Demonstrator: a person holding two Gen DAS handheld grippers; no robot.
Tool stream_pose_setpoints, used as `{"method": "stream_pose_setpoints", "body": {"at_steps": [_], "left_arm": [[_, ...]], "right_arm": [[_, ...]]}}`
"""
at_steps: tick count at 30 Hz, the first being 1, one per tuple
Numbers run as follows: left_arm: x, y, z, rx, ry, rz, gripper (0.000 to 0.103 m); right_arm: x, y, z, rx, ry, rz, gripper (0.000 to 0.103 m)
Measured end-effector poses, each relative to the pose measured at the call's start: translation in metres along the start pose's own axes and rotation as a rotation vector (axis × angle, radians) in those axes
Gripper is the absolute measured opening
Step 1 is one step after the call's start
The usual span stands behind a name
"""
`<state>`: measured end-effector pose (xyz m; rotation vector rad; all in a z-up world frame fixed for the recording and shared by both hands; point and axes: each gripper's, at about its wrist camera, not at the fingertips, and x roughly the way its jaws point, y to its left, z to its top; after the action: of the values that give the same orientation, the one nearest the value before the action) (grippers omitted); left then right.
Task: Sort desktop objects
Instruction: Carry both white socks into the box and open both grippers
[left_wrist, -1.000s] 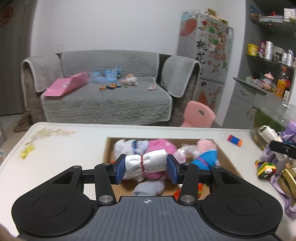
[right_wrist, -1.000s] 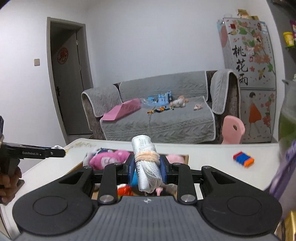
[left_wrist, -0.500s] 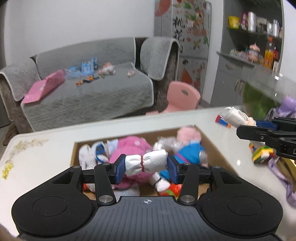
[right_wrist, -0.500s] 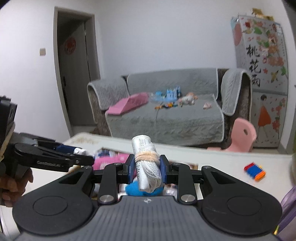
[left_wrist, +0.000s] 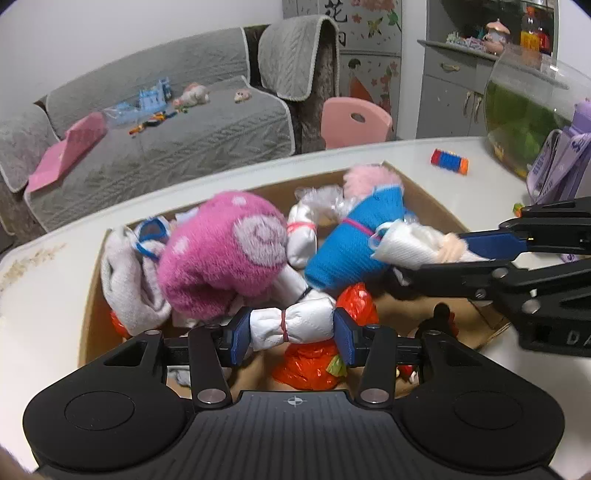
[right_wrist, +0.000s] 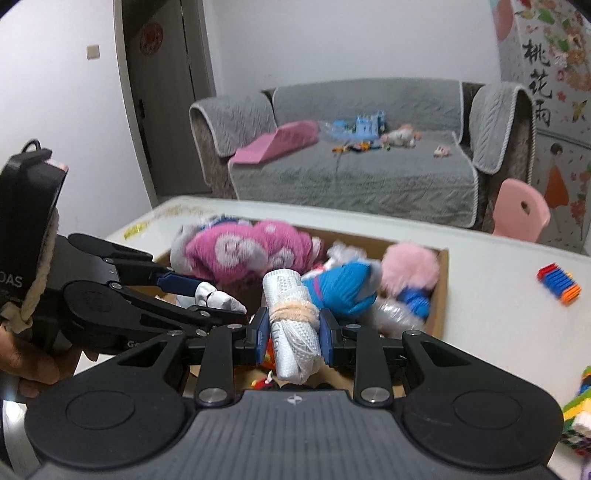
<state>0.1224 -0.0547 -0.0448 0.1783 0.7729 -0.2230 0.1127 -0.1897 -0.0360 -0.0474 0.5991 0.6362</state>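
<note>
My left gripper is shut on a white rolled cloth tied with a red band, held crosswise just above the cardboard box. My right gripper is shut on a white rolled cloth tied with a peach band, upright, over the box's near side. In the left wrist view the right gripper reaches in from the right with its roll. In the right wrist view the left gripper comes in from the left. The box holds a pink plush, a blue sock bundle and orange bags.
A striped blue and orange toy lies on the white table right of the box. A glass fish bowl and a purple bag stand at the far right. Toy bricks lie at the right. A grey sofa and pink chair stand beyond.
Both grippers have moved down and forward over the box, each still holding its roll. The right gripper has come in close beside the left one.
</note>
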Motion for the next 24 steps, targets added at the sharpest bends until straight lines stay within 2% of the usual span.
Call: {"method": "stream_pose_setpoints", "body": {"at_steps": [16,21,24], "left_arm": [[0.003,0.0,-0.006,-0.032,-0.012,0.014,0.057],[0.004,0.005,-0.009,-0.064,-0.023,0.015,0.066],[0.004,0.005,-0.011,-0.057,-0.029,0.027,0.08]], "right_arm": [[0.022,0.004,-0.008,-0.015,0.083,-0.035,0.025],[0.026,0.004,-0.009,-0.014,0.09,-0.042,0.025],[0.027,0.004,-0.01,-0.021,0.093,-0.05,0.025]]}}
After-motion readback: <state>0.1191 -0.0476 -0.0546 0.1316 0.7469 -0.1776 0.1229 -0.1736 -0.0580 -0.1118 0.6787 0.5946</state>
